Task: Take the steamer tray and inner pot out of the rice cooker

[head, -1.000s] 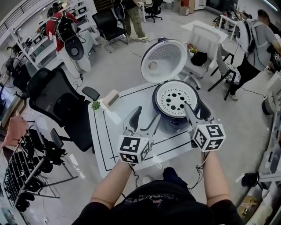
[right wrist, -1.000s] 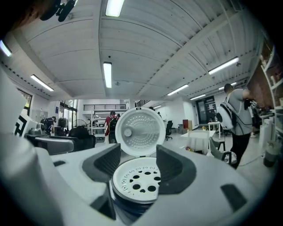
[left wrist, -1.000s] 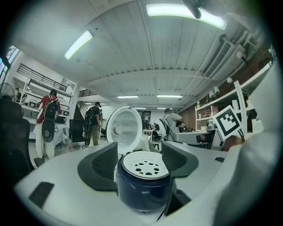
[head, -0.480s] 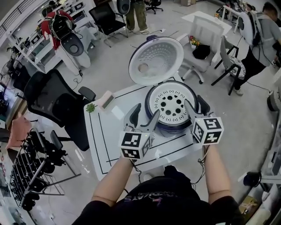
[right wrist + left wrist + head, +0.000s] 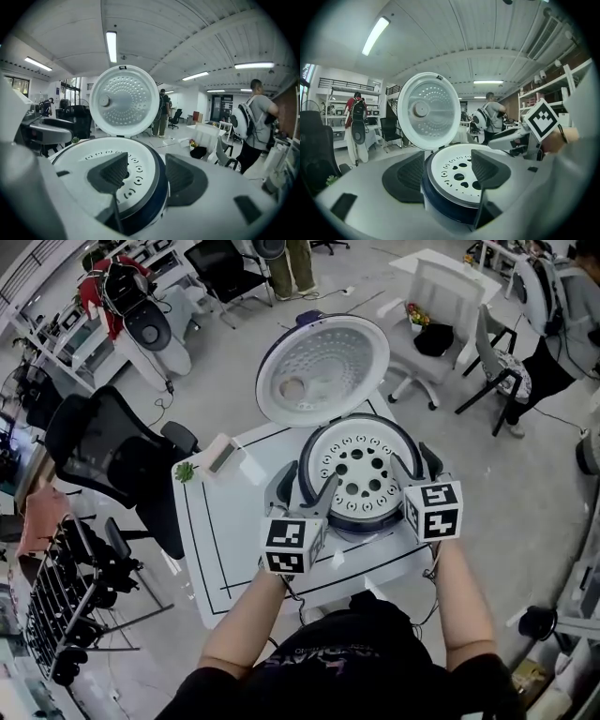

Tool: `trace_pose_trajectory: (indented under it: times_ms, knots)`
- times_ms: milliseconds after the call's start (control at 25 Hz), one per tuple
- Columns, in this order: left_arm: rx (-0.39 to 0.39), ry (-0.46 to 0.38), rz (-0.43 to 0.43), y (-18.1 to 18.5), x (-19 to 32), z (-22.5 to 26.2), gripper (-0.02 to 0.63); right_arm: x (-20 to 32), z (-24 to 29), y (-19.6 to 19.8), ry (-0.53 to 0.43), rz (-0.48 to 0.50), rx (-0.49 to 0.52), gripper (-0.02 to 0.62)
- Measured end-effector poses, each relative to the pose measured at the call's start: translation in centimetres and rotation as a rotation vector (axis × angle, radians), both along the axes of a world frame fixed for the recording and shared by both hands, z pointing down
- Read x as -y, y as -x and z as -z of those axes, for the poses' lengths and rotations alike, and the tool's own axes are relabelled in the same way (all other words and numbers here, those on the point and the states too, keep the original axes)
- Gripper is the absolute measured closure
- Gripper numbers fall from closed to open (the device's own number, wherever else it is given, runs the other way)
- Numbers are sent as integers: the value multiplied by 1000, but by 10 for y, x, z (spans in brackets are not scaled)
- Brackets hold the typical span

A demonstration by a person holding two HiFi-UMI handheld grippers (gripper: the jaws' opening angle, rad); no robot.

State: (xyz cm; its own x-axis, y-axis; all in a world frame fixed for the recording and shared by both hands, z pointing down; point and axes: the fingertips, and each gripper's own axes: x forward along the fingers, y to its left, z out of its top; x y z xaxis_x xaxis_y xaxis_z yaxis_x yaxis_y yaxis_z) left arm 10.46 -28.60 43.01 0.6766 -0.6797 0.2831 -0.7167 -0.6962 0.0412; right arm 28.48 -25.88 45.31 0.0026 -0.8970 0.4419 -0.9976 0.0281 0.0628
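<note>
The dark blue rice cooker [image 5: 309, 474] stands on the white table with its round lid [image 5: 323, 367] tipped up at the back. A white steamer tray [image 5: 361, 470] with several holes fills its mouth and hides the inner pot. My left gripper [image 5: 302, 484] is open and straddles the cooker's left rim, one jaw over the steamer tray [image 5: 454, 164], the other outside. My right gripper [image 5: 416, 463] is open astride the right rim. In the right gripper view its left jaw hangs over the steamer tray [image 5: 79, 161]. Neither gripper [image 5: 447, 171] [image 5: 147, 176] holds anything.
The table [image 5: 225, 540] bears black lines, a small green plant [image 5: 184, 471] and a small box [image 5: 223, 456] at its far left. A black office chair [image 5: 112, 456] stands left of it, a white chair [image 5: 441, 296] behind. People stand far off.
Both grippers have moved forward from the cooker's near side. Each now straddles the cooker's rim, left and right of the steamer tray.
</note>
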Motion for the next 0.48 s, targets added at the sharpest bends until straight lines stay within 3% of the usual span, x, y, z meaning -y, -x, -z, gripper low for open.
trace_pose_trajectory:
  times_ms: [480]
  knots:
    - [59,51,17,-11,18,-33,302,19,-33,-14,170,35,-119,354]
